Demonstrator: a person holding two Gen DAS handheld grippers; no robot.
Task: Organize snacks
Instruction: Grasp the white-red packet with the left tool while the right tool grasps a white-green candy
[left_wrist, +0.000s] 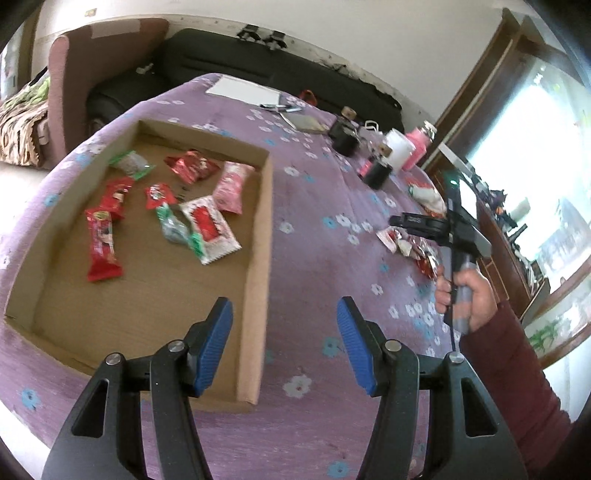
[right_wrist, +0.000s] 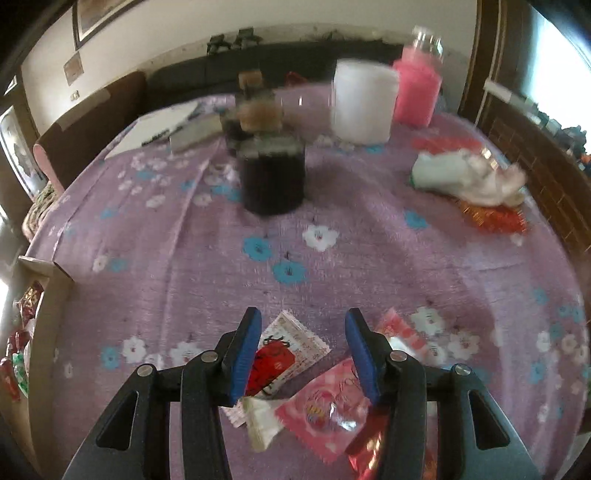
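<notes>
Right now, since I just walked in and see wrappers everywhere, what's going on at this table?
A person is sorting snack packets into a shallow cardboard box on the purple floral tablecloth. Several packets already lie in the box. The right hand-held gripper is open, low over a small pile still on the cloth, with a white packet with a red print and a pink packet between its fingers. The left hand-held gripper is open and empty, hovering at the box's near right corner.
</notes>
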